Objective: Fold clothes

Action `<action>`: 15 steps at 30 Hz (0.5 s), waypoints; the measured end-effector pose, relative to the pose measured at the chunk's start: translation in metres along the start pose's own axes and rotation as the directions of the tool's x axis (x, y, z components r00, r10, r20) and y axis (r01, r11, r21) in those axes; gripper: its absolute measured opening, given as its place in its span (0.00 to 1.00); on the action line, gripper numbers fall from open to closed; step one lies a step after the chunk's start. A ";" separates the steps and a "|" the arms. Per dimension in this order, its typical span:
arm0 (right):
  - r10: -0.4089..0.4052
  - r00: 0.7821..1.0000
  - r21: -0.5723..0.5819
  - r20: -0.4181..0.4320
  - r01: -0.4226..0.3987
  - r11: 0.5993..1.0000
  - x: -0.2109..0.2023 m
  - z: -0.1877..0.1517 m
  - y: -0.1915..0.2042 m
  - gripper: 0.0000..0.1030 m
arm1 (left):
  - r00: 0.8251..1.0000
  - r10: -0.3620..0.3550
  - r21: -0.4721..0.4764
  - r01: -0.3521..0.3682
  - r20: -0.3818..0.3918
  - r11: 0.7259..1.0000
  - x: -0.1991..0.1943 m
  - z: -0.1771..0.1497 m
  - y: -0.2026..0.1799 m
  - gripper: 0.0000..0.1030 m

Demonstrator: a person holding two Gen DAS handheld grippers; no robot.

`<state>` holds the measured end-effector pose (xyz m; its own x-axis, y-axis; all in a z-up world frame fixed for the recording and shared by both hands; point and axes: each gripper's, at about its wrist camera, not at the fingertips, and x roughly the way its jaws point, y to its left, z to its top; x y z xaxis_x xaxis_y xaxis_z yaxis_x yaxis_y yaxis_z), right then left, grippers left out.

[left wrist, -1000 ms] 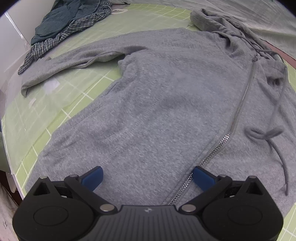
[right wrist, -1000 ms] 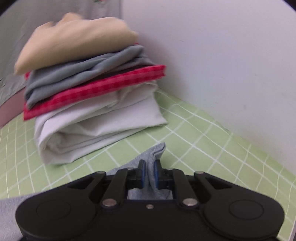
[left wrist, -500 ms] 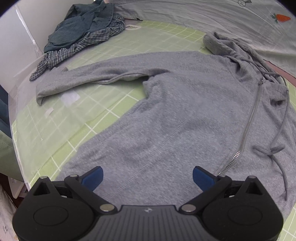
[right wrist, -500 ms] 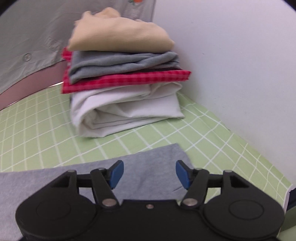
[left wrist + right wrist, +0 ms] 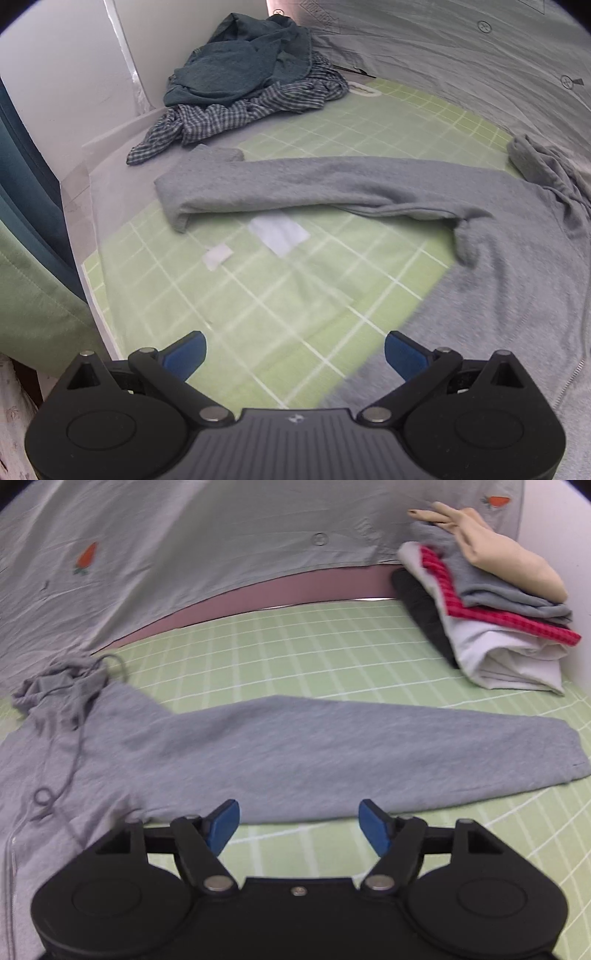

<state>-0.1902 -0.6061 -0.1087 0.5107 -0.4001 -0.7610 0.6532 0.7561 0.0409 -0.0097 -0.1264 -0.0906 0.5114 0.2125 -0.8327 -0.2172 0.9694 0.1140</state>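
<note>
Both grippers backed off grey hoodie (image 5: pixel 184 753); left gripper (image 5: pixel 293 354), right gripper (image 5: pixel 299 825) jaws wide, empty. Risk: drawstring (image 5: pixel 79 720) snags, sleeves bunch.

The grey hoodie (image 5: pixel 509 280) runs off the frame's right edge, its hem motion-blurred.

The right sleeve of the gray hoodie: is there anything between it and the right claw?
Nothing visible. The right claw is open, and only bare green mat lies before the sleeve. The folded stack sits far off.
</note>
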 end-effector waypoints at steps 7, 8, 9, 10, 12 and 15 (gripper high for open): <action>0.049 0.997 0.004 -0.051 -0.049 0.999 -0.026 -0.049 0.104 0.75 | 1.000 0.021 0.005 -0.021 0.018 1.000 0.053 0.048 0.080 0.94; 0.045 0.997 0.009 -0.060 -0.044 0.999 -0.027 -0.055 0.118 0.76 | 1.000 0.019 0.011 -0.019 0.021 1.000 0.059 0.054 0.087 0.92; 0.038 0.997 0.013 -0.065 -0.037 0.999 -0.028 -0.062 0.132 0.76 | 1.000 0.016 0.021 -0.017 0.026 1.000 0.066 0.059 0.095 0.92; 0.030 0.997 0.020 -0.066 -0.029 0.999 -0.028 -0.068 0.143 0.77 | 0.999 0.013 0.034 -0.014 0.032 0.999 0.073 0.066 0.103 0.91; 0.007 0.998 0.046 -0.069 -0.004 0.999 -0.027 -0.077 0.157 0.78 | 0.999 0.002 0.060 -0.004 0.036 0.998 0.085 0.075 0.114 0.86; -0.033 0.996 0.109 -0.085 0.042 0.993 -0.027 -0.090 0.169 0.78 | 0.999 -0.020 0.083 0.017 0.037 0.996 0.099 0.089 0.128 0.79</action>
<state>-0.1439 -0.4202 -0.1398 0.4393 -0.3790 -0.8145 0.7310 0.6778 0.0789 0.0868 0.0296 -0.1100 0.5458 0.1977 -0.8143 -0.1385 0.9797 0.1450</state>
